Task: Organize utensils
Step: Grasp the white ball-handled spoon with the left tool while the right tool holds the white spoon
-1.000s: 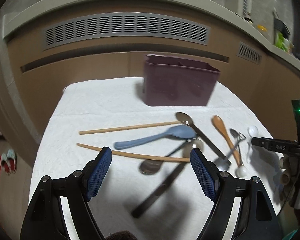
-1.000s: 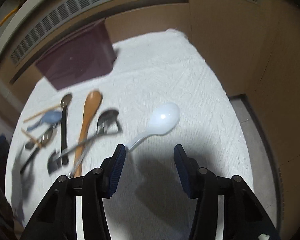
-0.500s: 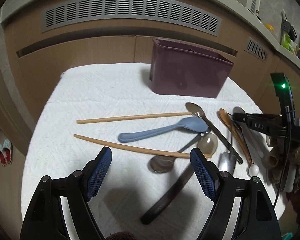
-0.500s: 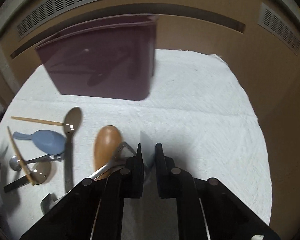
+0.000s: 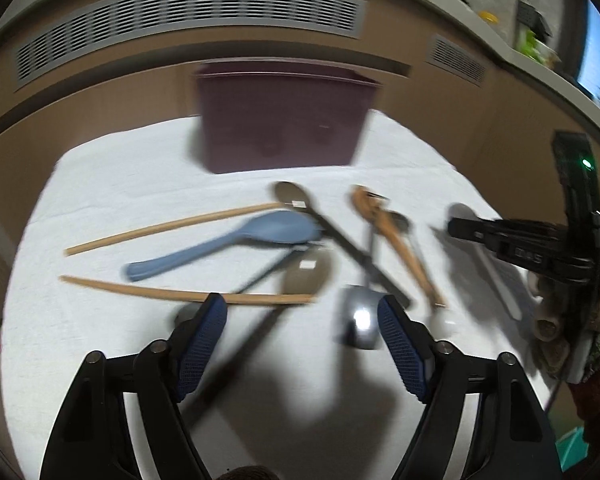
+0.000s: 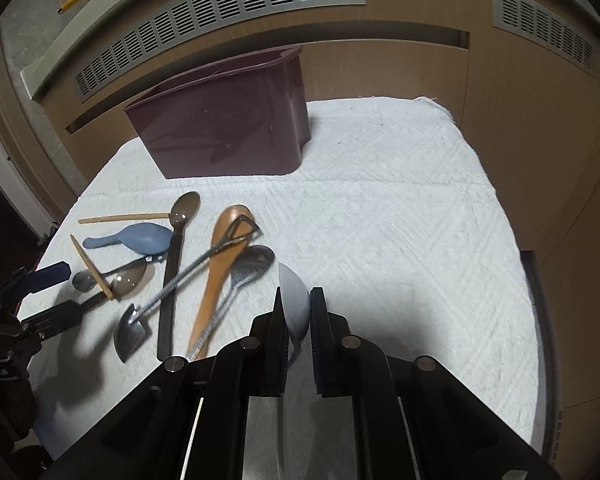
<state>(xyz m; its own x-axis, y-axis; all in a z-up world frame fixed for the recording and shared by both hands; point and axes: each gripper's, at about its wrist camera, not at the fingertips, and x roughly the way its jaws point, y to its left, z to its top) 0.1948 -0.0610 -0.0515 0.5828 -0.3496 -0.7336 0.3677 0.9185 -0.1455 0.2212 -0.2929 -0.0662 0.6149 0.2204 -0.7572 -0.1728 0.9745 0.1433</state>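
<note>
My right gripper (image 6: 296, 312) is clamped on the white spoon (image 6: 294, 300) now, where a second ago its fingers (image 6: 278, 328) stood apart around the handle with that spoon lying flat on the cloth. The bowl pokes out edge-up between the pads, so the first utensil looks secured. That spot on the white cloth (image 6: 400, 220) is bare, and the spoon is clear of the pile.

Over on my left gripper (image 5: 302, 324), the fingers (image 5: 204, 332) are wide apart but closing, with nothing pressed between them yet. It has dropped in closer over the heap than it was a moment back; the near chopstick (image 5: 140, 289) and a dark-handled spoon (image 5: 306, 274) run right through the gap between the pads. The view is blurred, so I can't say which one I'm lined up on.

The rest of the pile sits as it was: blue spoon (image 6: 140, 238), wooden spoon (image 6: 224, 248), far chopstick (image 6: 120, 219) and the metal pieces, all left of centre on the bench. The maroon organizer bin (image 6: 228, 136) stands at the far side, upright. With the white spoon in hand, I judge the carry to that bin comes next, while the left hand takes its own pick
</note>
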